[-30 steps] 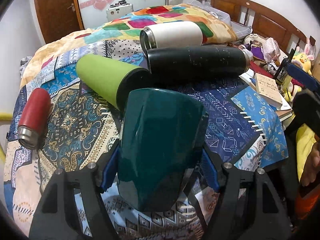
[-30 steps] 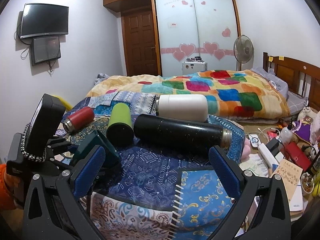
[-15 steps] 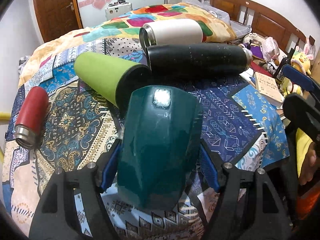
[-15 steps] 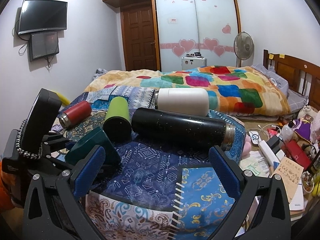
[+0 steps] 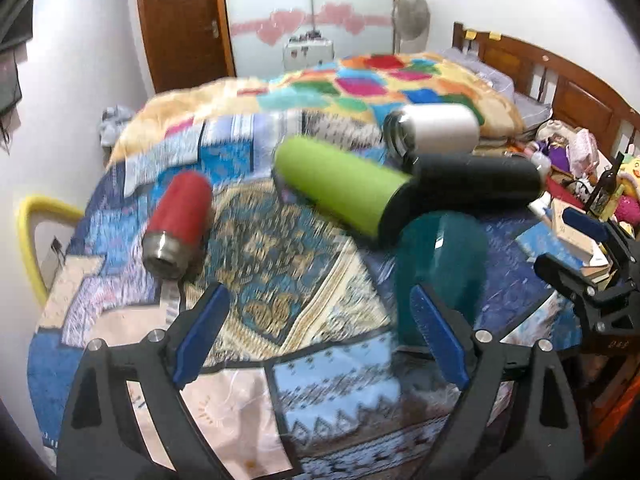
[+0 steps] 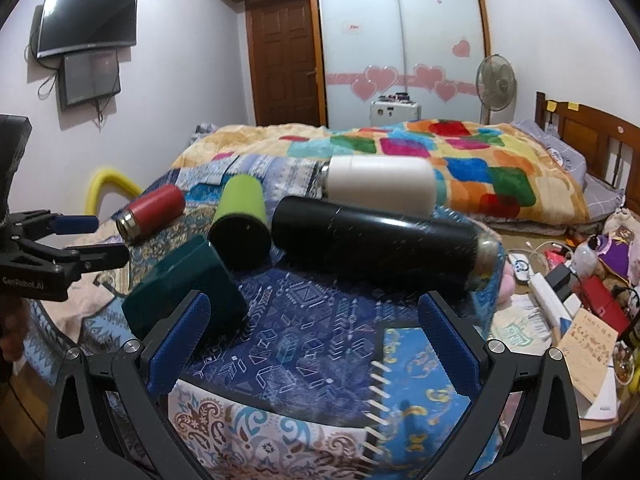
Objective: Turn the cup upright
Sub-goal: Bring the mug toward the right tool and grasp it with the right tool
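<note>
— Left wrist view first: how is the left gripper (image 5: 320, 332) set?
— Its blue-padded fingers (image 5: 202, 330) are spread wide, nothing between them. The dark green cup (image 5: 440, 264) stands outside the gap, just beyond the right-hand finger, its closed end up on the patterned cloth (image 5: 280, 264).
— And the right gripper (image 6: 312, 344)?
— Jaws apart too, empty, over the cloth. The same cup (image 6: 188, 280) sits by its left-hand finger and looks tilted from here.
— What lies around the cup?
— Behind it, touching or nearly so, a lime green tumbler (image 5: 340, 184) on its side; beyond that a black flask (image 5: 476, 180) and a white bottle (image 5: 434, 128), both lying down. A red flask (image 5: 180, 216) lies well apart, on the far side from the black flask.
</note>
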Motion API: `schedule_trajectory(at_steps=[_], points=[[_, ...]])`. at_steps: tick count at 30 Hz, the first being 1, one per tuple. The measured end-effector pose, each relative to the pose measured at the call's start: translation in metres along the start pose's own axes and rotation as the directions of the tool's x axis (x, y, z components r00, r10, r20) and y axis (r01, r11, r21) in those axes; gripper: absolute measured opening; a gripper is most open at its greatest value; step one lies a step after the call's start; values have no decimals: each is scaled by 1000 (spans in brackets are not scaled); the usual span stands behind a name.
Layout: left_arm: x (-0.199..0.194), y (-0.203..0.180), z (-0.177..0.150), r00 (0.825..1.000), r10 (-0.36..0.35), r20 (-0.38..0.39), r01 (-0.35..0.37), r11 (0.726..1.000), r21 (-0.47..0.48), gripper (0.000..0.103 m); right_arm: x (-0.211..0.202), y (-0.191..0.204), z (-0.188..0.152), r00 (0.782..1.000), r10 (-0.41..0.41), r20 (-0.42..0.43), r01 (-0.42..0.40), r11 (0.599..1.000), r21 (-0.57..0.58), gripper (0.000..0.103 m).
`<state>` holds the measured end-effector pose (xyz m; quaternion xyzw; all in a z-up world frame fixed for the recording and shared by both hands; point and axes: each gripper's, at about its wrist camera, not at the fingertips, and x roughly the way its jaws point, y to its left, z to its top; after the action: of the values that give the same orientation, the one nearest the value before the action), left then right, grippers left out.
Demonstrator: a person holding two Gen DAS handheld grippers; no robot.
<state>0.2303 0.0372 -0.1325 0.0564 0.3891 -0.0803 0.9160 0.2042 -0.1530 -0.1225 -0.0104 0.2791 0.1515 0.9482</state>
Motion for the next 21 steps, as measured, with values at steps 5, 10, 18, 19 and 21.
schedule_trajectory(at_steps=[5, 10, 18, 19, 21], points=[[13, 5, -13, 999, -20, -33, 19, 1000, -21, 93, 25, 5, -6, 998, 11, -64, -11, 1000, 0, 103], [10, 4, -18, 998, -63, -24, 62, 997, -39, 93, 33, 7, -4, 997, 4, -83, -5, 1000, -9, 103], [4, -10, -27, 991, -132, -6, 132, 990, -45, 93, 36, 12, -1, 996, -12, -94, 7, 999, -51, 103], [5, -11, -27, 991, -137, -4, 137, 989, -50, 93, 35, 12, -1, 996, -9, -94, 4, 999, -47, 103], [4, -12, -28, 991, -135, 4, 135, 990, -47, 93, 31, 12, 0, 996, -5, -92, 2, 999, -43, 103]])
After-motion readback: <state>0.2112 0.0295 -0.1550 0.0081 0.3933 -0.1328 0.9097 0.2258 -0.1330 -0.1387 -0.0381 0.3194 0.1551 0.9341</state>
